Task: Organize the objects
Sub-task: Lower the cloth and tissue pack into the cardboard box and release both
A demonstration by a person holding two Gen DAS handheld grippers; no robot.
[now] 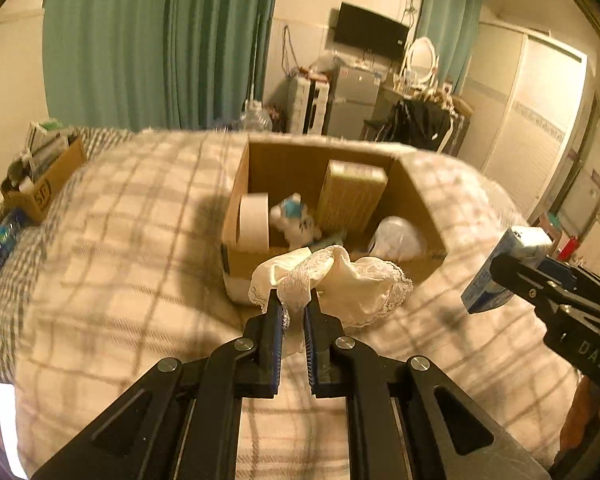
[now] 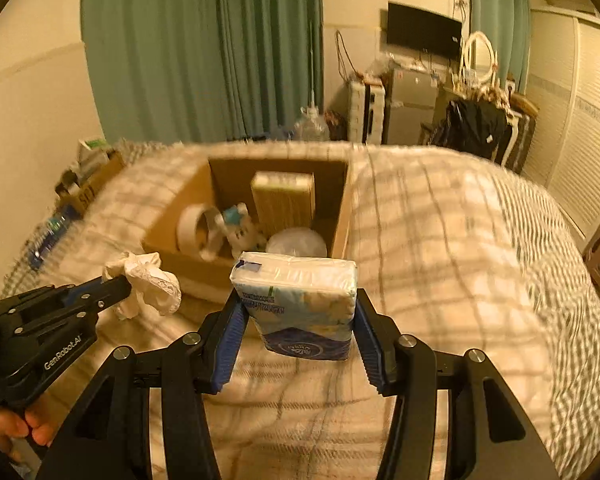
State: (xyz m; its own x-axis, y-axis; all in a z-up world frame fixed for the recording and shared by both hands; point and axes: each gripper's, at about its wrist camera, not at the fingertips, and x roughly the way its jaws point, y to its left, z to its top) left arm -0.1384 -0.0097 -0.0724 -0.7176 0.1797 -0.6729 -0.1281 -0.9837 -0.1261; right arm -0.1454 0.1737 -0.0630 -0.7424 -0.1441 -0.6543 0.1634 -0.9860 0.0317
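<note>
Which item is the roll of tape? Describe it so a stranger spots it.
On the plaid bed sits an open cardboard box. Against its left wall stands the tape roll: the only ring-shaped thing, pale cream, upright on edge beside a small white-and-blue toy.

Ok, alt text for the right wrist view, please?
The right gripper holds a tissue pack above a plaid bedspread, before an open cardboard box. The left gripper pinches a lacy white cloth.

Warm, dim yellowish light; the bedspread (image 1: 132, 248) is smeared with motion blur, perhaps overhead-lit, and fisheye edges curve into black.
</note>
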